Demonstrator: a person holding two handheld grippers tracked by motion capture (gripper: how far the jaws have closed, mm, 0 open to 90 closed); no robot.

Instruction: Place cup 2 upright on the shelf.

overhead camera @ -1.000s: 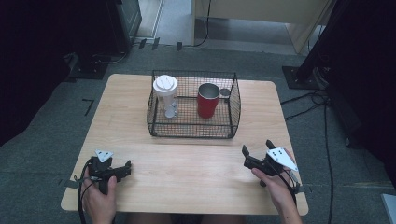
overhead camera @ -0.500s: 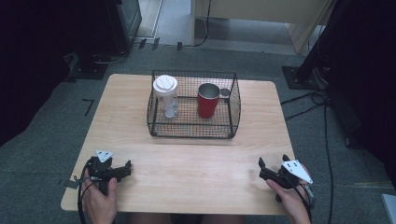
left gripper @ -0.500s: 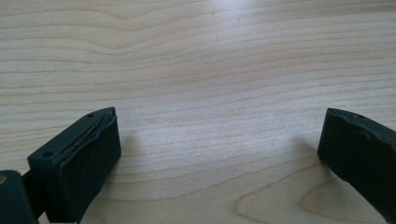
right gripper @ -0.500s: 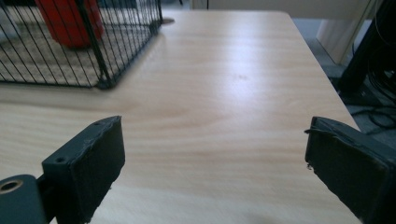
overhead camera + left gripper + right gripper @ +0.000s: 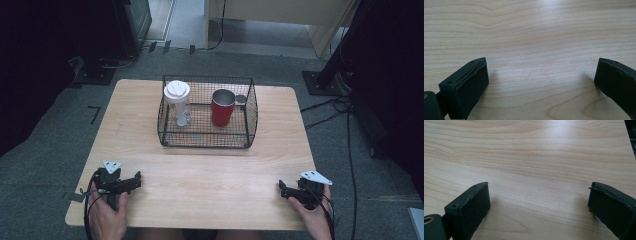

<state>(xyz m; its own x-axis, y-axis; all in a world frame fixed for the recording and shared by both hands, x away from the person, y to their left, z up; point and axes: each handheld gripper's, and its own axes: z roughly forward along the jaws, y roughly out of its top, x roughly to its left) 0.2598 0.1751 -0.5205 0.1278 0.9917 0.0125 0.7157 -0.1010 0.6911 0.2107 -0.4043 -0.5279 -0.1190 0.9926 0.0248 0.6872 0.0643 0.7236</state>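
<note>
A black wire basket (image 5: 207, 142) stands at the middle back of the wooden table (image 5: 210, 175). Inside it a clear tumbler with a white lid (image 5: 177, 102) stands at the left and a red metal cup (image 5: 222, 107) at the right; a small grey round thing (image 5: 241, 99) sits behind the cup. My left gripper (image 5: 136, 181) rests at the front left corner, open, nothing between its jaws (image 5: 541, 77). My right gripper (image 5: 282, 189) rests at the front right, open and empty (image 5: 539, 200). Both lie low over bare wood.
The table edge runs close past my right gripper. Grey carpet surrounds the table, with cables (image 5: 345, 110) on the floor at the right and dark equipment stands at the back corners. Bare wood lies between the grippers and the basket.
My right gripper has drawn back toward the front right edge and settled lower on the table. The left gripper has stayed put.
</note>
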